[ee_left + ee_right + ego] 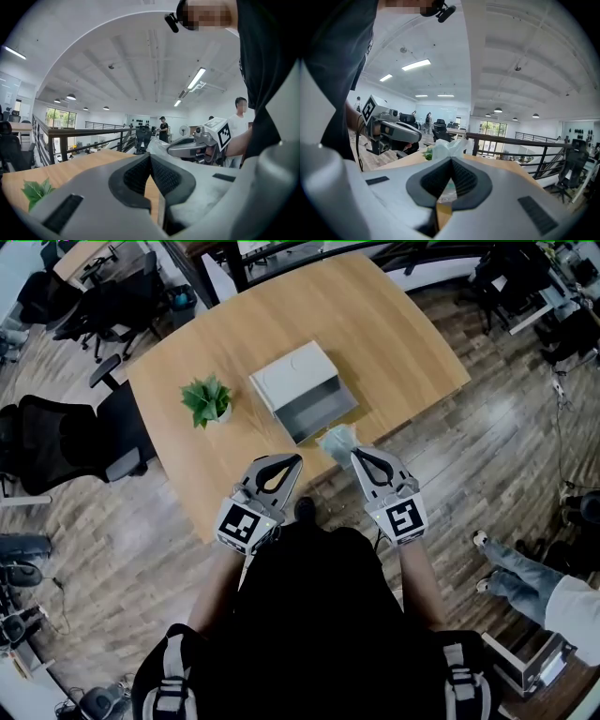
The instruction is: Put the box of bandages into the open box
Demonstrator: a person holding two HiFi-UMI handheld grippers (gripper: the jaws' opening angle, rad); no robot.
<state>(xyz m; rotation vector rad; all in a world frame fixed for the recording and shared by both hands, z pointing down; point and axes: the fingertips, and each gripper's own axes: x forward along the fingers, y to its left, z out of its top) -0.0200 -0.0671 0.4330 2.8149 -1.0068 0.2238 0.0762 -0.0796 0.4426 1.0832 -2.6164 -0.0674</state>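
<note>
Beside the open box [295, 373], the right gripper [355, 453] fingers pinch the bagged bandage box [337, 439]; the left gripper [297, 459] fingers are closed, empty.

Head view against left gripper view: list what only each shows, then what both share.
Only the head view: the open grey box, black office chairs, the wood floor. Only the left gripper view: ceiling lights, a dark railing, people standing far off. Both: the wooden table, the green plant, the left tongs, shut and empty, and the right tongs, shut on the bagged box of bandages.
</note>
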